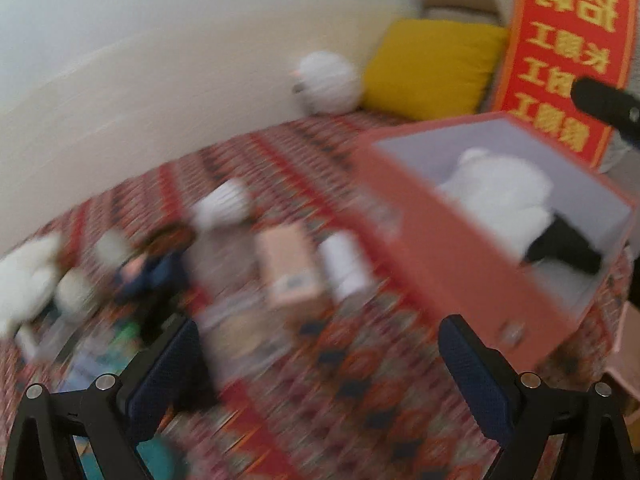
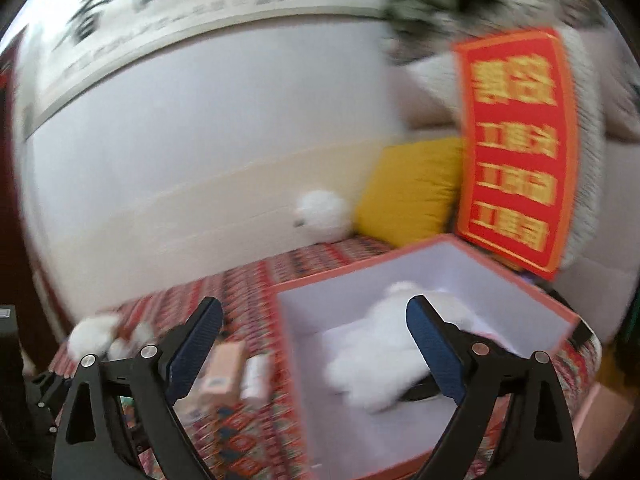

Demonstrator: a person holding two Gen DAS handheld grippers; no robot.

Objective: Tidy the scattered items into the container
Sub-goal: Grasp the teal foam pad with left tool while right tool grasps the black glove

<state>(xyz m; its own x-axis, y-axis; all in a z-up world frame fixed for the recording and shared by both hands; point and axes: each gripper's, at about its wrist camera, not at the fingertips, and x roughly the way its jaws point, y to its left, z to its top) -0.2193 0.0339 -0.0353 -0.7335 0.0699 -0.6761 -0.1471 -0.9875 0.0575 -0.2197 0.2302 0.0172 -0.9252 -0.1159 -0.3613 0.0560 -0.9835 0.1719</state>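
Both claws are standing wide open and gripping nothing. Left gripper (image 1: 320, 364), with its black arms and dark blue ribbed pads, is hovering over the red patterned woven cloth (image 1: 360, 400) that is covering the table, its fingers spread on either side of the scattered things. Right gripper (image 2: 316, 344), of the same make, is hanging over the near corner of the salmon-pink cardboard box (image 2: 360, 276), one finger over the cloth and the other over the box's pale lilac inside.

A fluffy white plush toy (image 2: 380, 356) is lying inside the box, with something black (image 1: 560, 248) showing under its near end; blur is hiding what that is. The box is sitting open-topped on the right part of the cloth.

Just beside the box's left wall, a small white cylindrical bottle (image 1: 346, 264) is lying next to a pinkish-tan cardboard carton (image 1: 292, 268). Farther left, a white fluffy ball (image 1: 224, 204), a dark blue and brown doll-like figure (image 1: 152, 268) and another white plush (image 1: 28, 276) are lying spread about, all smeared by motion blur.

Behind the table, a round white plush (image 1: 326, 82) is resting against the cream wall, beside a mustard-yellow cushion (image 1: 432, 68) and a red banner with yellow characters (image 1: 568, 52).
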